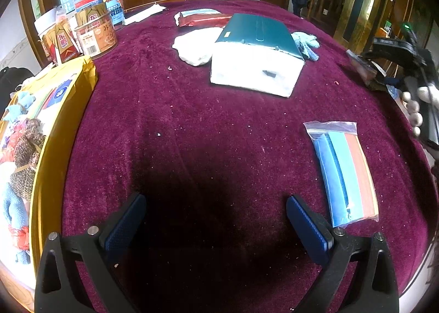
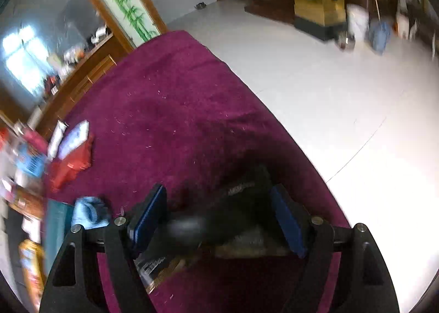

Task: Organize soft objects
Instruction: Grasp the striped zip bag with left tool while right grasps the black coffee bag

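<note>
- On the maroon tablecloth (image 1: pixel 192 126), soft goods lie scattered: a zip bag of folded cloths (image 1: pixel 343 173) just right of the left gripper (image 1: pixel 216 219), a white towel bundle (image 1: pixel 196 46) and a blue knit glove (image 1: pixel 306 44) on either side of the teal-topped tissue pack (image 1: pixel 255 57) further out.
- At the left table edge a yellow box (image 1: pixel 63 126) already holds knitted and fabric pieces; judged the collecting spot.
- Left gripper: jaws spread wide, nothing between the pads, only bare cloth beneath. It points steeply down at the table, hovering centrally.
- Right gripper (image 2: pixel 219 219): jaws apart; a dark object (image 2: pixel 225 217) lies between them near the table's right edge. The view is blurred, so its identity is unclear, and the pads do not appear to press on it.
- From the left camera, the right gripper (image 1: pixel 384 66) shows at the far right, over the table's edge, a gloved hand (image 1: pixel 414 109) behind it.
- Judged step: choosing the next soft item. The zip bag is nearest the left gripper; a good pick would straddle its narrow width, close on the folded stack rather than the loose plastic, then lift clear before swinging to the box.
- Risk: slick plastic may slip; grip mid-bag.
</note>
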The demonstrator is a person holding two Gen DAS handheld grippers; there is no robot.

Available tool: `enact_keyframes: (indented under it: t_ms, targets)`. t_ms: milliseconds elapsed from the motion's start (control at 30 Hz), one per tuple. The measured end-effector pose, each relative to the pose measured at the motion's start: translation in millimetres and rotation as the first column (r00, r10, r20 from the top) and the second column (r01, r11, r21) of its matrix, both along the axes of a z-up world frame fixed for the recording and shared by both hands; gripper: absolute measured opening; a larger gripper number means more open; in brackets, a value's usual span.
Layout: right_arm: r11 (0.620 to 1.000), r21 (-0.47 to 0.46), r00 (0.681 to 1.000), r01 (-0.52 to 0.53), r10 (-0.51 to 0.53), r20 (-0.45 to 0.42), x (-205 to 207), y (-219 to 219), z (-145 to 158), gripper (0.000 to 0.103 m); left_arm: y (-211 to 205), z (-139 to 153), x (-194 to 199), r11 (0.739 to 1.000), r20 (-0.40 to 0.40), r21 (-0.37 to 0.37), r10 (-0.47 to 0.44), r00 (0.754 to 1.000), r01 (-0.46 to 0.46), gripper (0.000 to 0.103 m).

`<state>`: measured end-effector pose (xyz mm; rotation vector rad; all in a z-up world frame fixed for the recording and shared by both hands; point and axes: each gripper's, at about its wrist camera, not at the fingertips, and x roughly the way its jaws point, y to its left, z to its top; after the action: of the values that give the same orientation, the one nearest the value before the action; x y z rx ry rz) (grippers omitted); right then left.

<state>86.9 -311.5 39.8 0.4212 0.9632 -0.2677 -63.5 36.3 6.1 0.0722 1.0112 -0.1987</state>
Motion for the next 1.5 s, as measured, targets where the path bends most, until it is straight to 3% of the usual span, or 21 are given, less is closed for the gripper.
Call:
enact_keyframes:
  t_ms: [133,267,333,433,533,600,733,867,1000,1067,1100,1167,1200,1233,1300,1367,1433,1500]
  targets:
    - [0.970,-0.148,0.979,-0.190,0.176,-0.102,0,39,-6,0.069,0,0,0,1.000,0.000,-0.001,0.000,1.000,0.000,0.102]
    - [0.916,-0.179,0.929,-0.359,0.333,-0.160,-34,74,-9,0.068,0,0,0,1.000,0.000,-0.001,0.000,1.000,0.000,0.102]
    - [0.895,-0.144,0.904,-0.422,0.405,-0.135,-55,79,-1,0.068,0,0,0,1.000,0.000,-0.001,-0.001,1.000,0.001,0.102]
    - [0.937,-0.075,0.940,-0.342,0.340,-0.033,-90,55,19,0.078,4,1,-1,0.999,0.005,-0.032,0.001,1.000,0.000,0.102]
    - [0.961,0.041,0.962,-0.273,0.272,0.032,-121,29,28,0.082,21,14,-8,0.980,-0.017,-0.197,0.033,0.999,-0.036,0.100]
    - [0.959,0.123,0.967,-0.255,0.252,0.041,-134,21,22,0.082,18,27,-15,0.967,0.008,-0.253,0.016,1.000,-0.014,0.100]
    - [0.935,0.279,0.975,-0.219,0.216,0.042,-139,20,3,0.082,-23,39,-22,0.972,0.041,-0.213,-0.088,0.995,0.095,0.101]
    - [0.923,0.323,0.977,-0.210,0.212,0.029,-127,38,-8,0.082,-69,23,-18,0.977,-0.007,-0.139,-0.163,0.987,0.160,0.100]
    - [0.931,0.281,0.971,-0.231,0.237,0.015,-116,60,-7,0.082,-100,1,0,0.986,-0.043,-0.005,-0.168,0.985,0.168,0.103]
    - [0.938,0.242,0.967,-0.247,0.254,0.000,-109,70,-8,0.082,-109,0,4,0.985,-0.010,0.026,-0.173,0.985,0.173,0.103]
    - [0.946,0.207,0.967,-0.248,0.256,-0.010,-106,75,-8,0.082,-108,1,5,0.986,-0.016,0.018,-0.168,0.986,0.168,0.101]
    - [0.956,0.137,0.964,-0.258,0.265,-0.032,-101,85,-8,0.082,-106,4,2,0.984,0.011,0.010,-0.179,0.984,0.179,0.082]
    - [0.959,0.105,0.962,-0.265,0.270,-0.042,-100,90,-9,0.082,-104,7,-1,0.981,0.027,0.003,-0.194,0.981,0.194,0.057]
    - [0.959,0.073,0.959,-0.274,0.278,-0.050,-100,93,-9,0.082,-100,9,-1,0.980,0.030,0.001,-0.198,0.980,0.198,0.049]
    - [0.956,0.009,0.954,-0.293,0.293,-0.066,-101,101,-10,0.079,-91,11,-1,0.978,0.016,-0.045,-0.201,0.979,0.202,0.047]
    - [0.947,-0.059,0.947,-0.317,0.313,-0.072,-106,109,-10,0.068,-80,12,0,0.978,0.014,-0.083,-0.190,0.982,0.190,0.046]
    - [0.942,-0.054,0.942,-0.332,0.329,-0.060,-111,110,-10,0.057,-69,13,0,0.973,0.008,-0.147,-0.180,0.984,0.179,0.046]
    - [0.941,-0.032,0.941,-0.338,0.336,-0.041,-117,109,-7,0.054,-60,17,-4,0.967,0.013,-0.196,-0.161,0.987,0.161,0.046]
